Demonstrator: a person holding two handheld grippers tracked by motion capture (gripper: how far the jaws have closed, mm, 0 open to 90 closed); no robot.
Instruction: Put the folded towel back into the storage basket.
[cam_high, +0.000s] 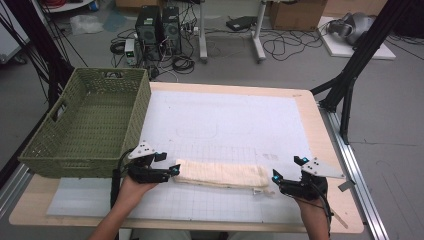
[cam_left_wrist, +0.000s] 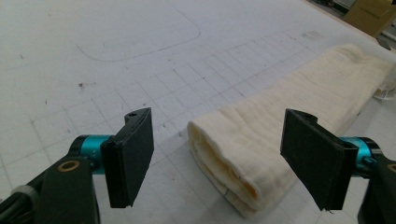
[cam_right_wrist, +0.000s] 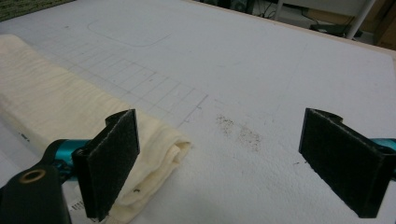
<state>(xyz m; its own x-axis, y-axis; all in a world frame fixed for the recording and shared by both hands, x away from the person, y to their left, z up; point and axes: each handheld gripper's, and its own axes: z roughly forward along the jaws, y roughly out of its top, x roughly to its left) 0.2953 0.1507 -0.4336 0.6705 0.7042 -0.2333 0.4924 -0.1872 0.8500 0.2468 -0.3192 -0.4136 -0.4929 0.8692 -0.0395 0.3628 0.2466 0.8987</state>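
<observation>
Cream folded cloth (cam_high: 221, 175), a long narrow strip, is lying on the white gridded mat (cam_high: 225, 120) near the desk's (cam_high: 320, 150) front edge. Left hand-held gripper (cam_high: 175, 170) is sitting at its left end, jaws wide, straddling the fold without pressing. Right hand-held gripper (cam_high: 274, 176) is waiting at the right end, jaws wide, holding nothing. Folding looks partly done; gripping is yet to come. Green woven basket (cam_high: 90, 125) is standing empty at left.
</observation>
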